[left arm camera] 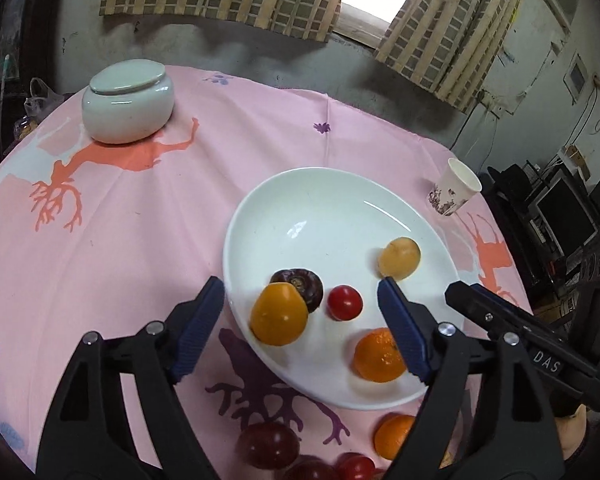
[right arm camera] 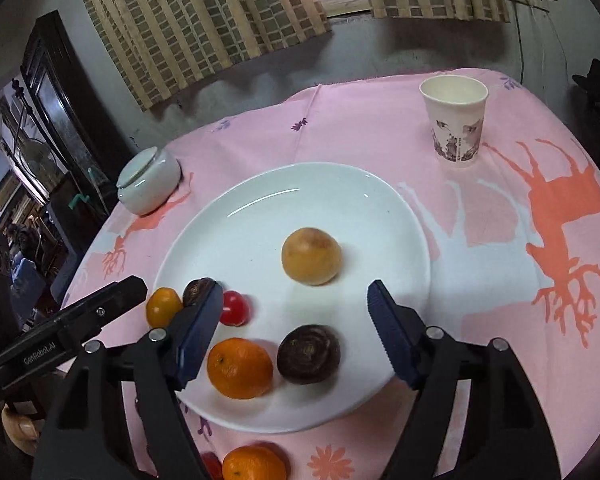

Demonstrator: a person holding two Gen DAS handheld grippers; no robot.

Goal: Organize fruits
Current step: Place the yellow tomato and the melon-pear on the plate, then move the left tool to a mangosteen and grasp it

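Both claws wide open, holding nothing: left gripper (left arm camera: 300, 312), right gripper (right arm camera: 296, 304), over white plate (right arm camera: 260, 200) holding six fruits, orange (right arm camera: 240, 368) nearest. Arm labels "DAS", "GenRobot.AI". Beyond plate: printed paper cup (right arm camera: 456, 120), lidded jar (right arm camera: 148, 180).

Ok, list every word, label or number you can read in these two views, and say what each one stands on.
"DAS": white letters on the black body of the right tool, seen from the left wrist view.
"GenRobot.AI": on the black body of the left tool, seen from the right wrist view; a smaller line beneath it is too blurred to read.
Paper cup: a printed picture, with no legible words.
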